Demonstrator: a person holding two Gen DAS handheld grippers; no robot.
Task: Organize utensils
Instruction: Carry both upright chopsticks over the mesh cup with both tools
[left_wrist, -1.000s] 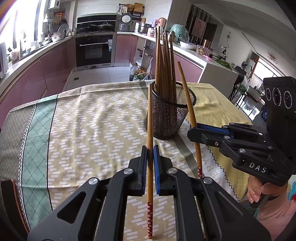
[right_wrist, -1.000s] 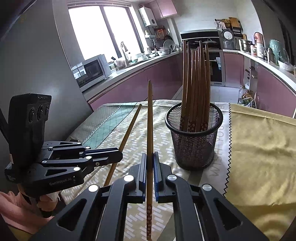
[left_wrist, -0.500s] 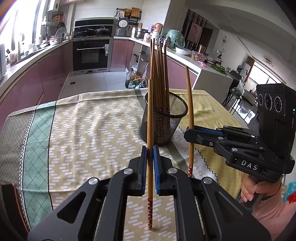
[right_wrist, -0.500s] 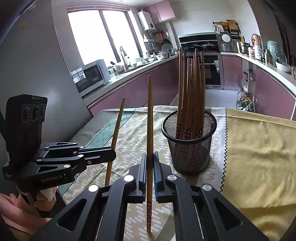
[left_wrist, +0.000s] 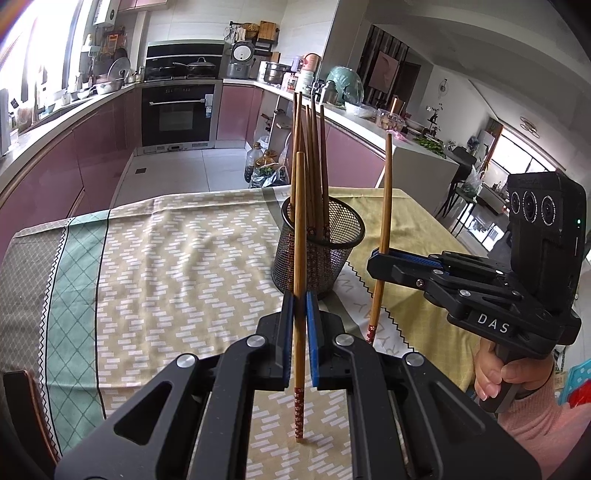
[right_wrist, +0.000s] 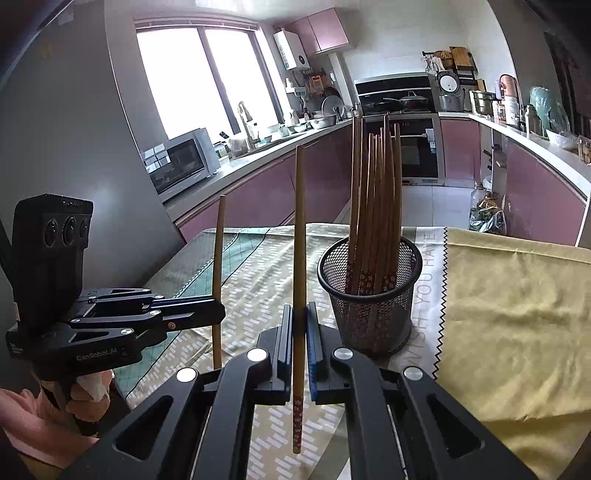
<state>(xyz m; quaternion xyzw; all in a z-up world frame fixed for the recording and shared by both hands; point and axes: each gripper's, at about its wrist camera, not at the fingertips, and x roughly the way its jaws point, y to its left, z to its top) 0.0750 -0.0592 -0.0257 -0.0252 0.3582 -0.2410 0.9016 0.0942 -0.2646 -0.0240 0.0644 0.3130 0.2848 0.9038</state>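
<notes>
A black mesh cup (left_wrist: 320, 254) holding several wooden chopsticks stands on the tablecloth; it also shows in the right wrist view (right_wrist: 371, 295). My left gripper (left_wrist: 300, 328) is shut on one upright wooden chopstick (left_wrist: 299, 229), red patterned end down, in front of the cup. My right gripper (right_wrist: 300, 332) is shut on another upright chopstick (right_wrist: 298, 240), to the left of the cup in its view. Each gripper shows in the other's view: the right one (left_wrist: 380, 258) with its chopstick (left_wrist: 384, 206), the left one (right_wrist: 216, 310) with its chopstick (right_wrist: 218, 258).
The table carries a patterned beige and green cloth (left_wrist: 166, 266) and a yellow cloth (right_wrist: 517, 314) on the right side. A chair back (left_wrist: 22, 406) is at the near left edge. Kitchen counters and an oven (left_wrist: 177, 114) lie beyond the table.
Both grippers have risen and drawn back from the cup, each still holding its chopstick. The right gripper's chopstick has turned from tilted to nearly upright.
</notes>
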